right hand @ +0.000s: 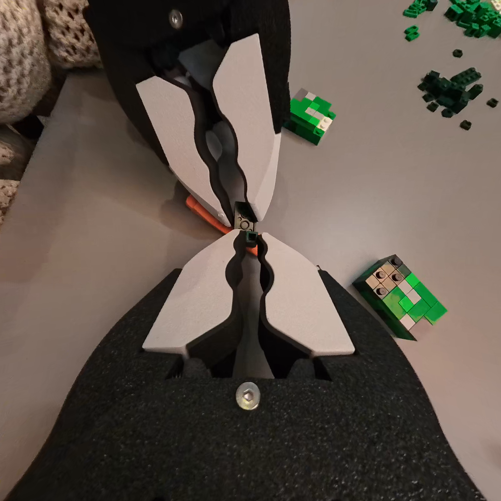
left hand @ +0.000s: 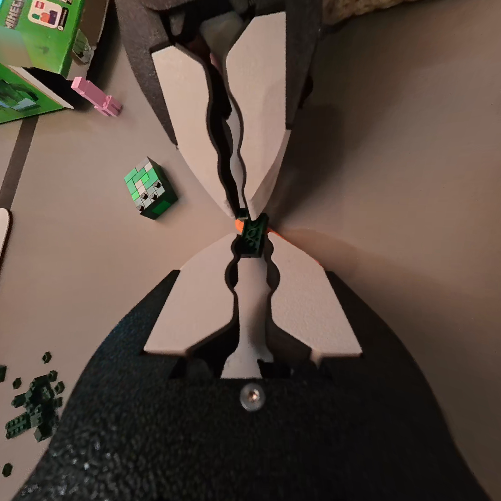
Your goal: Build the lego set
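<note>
My left gripper [left hand: 250, 242] is shut on a dark green brick [left hand: 253, 235], whose hollow underside faces the camera. My right gripper [right hand: 250, 237] is shut on a small dark green one-stud piece [right hand: 251, 239]. The two grippers meet tip to tip above the table. The small piece touches the end of the brick. In the left wrist view the right gripper [left hand: 241, 212] comes in from the top. In the right wrist view the left gripper [right hand: 244, 215] comes in from the top with the brick [right hand: 244, 221]. A green and grey built block [left hand: 149, 187] [right hand: 401, 295] lies on the table beside them.
An orange brick separator [right hand: 203, 212] lies on the table under the tips. A second green build [right hand: 311, 116], piles of dark green pieces [right hand: 450, 89] [left hand: 32, 401] and bright green pieces [right hand: 477, 19] lie about. A green box [left hand: 40, 32], a pink figure [left hand: 95, 97] and knitted fabric [right hand: 27, 54] are also here. Both grippers' tips are close together, under 4 cm apart. The pink figure [left hand: 95, 97] is about 25 centimetres from both grippers' fingertips.
</note>
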`<state>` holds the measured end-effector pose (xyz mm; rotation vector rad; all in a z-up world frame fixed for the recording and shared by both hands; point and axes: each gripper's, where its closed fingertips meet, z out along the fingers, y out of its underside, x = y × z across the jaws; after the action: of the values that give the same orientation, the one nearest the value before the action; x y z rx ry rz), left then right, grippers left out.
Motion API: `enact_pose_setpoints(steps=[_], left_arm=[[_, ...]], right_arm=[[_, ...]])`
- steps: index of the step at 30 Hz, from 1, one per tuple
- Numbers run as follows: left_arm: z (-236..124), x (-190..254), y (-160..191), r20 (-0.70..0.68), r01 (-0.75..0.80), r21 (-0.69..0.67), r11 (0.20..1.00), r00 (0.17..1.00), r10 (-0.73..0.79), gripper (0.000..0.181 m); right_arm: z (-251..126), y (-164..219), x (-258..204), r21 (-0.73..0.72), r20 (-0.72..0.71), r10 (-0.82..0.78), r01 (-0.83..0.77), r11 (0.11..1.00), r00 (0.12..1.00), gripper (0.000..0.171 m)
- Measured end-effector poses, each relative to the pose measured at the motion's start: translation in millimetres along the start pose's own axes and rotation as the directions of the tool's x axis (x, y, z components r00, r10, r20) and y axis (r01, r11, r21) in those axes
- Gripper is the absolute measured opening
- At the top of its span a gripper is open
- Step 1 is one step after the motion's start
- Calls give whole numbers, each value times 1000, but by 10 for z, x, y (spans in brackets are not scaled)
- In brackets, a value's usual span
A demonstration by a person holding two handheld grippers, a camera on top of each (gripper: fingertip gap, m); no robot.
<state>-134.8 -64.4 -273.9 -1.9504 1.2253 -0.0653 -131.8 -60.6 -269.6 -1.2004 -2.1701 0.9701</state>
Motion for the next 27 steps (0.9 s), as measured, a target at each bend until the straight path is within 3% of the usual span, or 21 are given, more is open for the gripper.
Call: enact_pose_setpoints(steps=[9, 27], left_arm=[[5, 8, 9, -24, 58, 34, 998, 998, -57, 17], [0, 21, 13, -52, 59, 53, 997, 997, -56, 17]], right_arm=[[5, -10, -3, 72, 8, -30, 30, 997, 1000, 8], [6, -8, -15, 73, 22, -8, 7, 997, 1000, 8]])
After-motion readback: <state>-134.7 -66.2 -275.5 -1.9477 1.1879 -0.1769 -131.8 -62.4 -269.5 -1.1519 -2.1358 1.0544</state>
